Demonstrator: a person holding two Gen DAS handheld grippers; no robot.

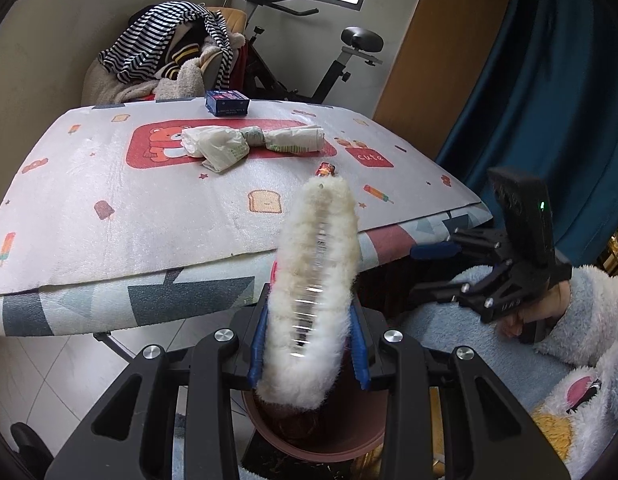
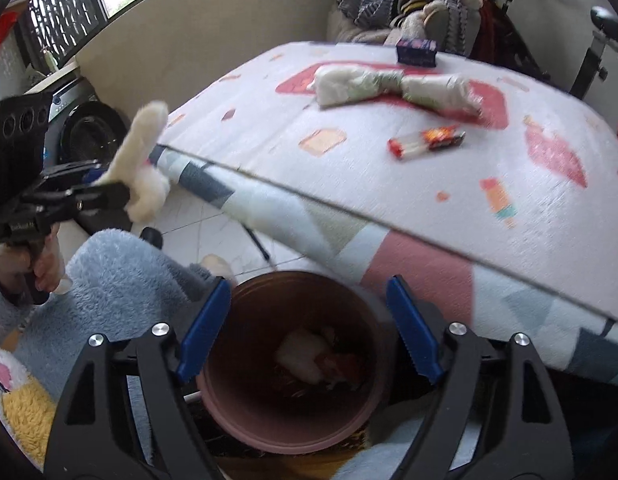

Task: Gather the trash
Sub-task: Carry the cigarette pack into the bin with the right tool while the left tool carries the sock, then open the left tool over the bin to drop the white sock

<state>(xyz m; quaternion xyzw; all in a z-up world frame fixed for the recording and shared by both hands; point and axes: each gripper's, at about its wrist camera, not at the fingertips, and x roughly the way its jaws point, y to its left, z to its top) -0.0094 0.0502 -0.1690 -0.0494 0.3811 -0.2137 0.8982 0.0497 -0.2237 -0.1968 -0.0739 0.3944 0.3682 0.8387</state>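
The right gripper [image 2: 309, 330] hangs with its blue fingers [image 2: 203, 334] spread wide above the brown bin [image 2: 229, 412], while at far left the left gripper [image 2: 109, 190] clamps a fluffy white strip [image 2: 143, 136], and a snack wrapper [image 2: 427, 142] lies on the table [image 2: 389, 184].

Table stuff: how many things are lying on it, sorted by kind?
Box: 1
Knotted plastic bag: 1
Snack wrapper: 1
Total: 3
The fuzzy brush is in the left tongs, not on the table.
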